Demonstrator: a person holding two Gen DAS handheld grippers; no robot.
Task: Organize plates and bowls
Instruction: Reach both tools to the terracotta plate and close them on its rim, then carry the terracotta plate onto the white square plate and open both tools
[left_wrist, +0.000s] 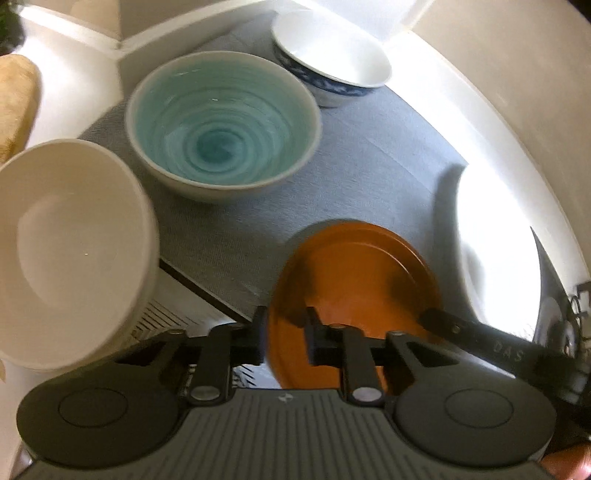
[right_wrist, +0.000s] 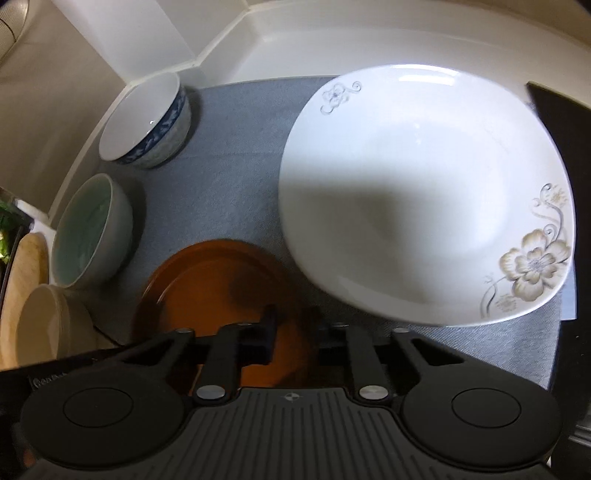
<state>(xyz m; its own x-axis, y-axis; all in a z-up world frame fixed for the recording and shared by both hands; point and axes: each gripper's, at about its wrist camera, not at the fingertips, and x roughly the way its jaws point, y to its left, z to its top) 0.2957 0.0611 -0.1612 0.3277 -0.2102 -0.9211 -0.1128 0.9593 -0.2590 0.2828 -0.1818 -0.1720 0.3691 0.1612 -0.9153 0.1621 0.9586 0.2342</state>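
An orange plate (left_wrist: 354, 280) lies on the grey mat (left_wrist: 369, 162); it also shows in the right wrist view (right_wrist: 214, 284). My left gripper (left_wrist: 286, 338) is part-open, its fingers straddling the orange plate's near rim, grip unclear. My right gripper (right_wrist: 293, 328) is over the plate's right edge, beside a white flowered plate (right_wrist: 424, 192), its right finger hidden under that plate. A teal bowl (left_wrist: 221, 122), a blue-patterned white bowl (left_wrist: 332, 55) and a cream bowl (left_wrist: 70, 243) stand to the left.
The mat lies on a white counter (right_wrist: 295, 48) in a wall corner. A wooden board (right_wrist: 26, 258) lies at the far left. A dark panel (right_wrist: 561, 140) borders the mat on the right.
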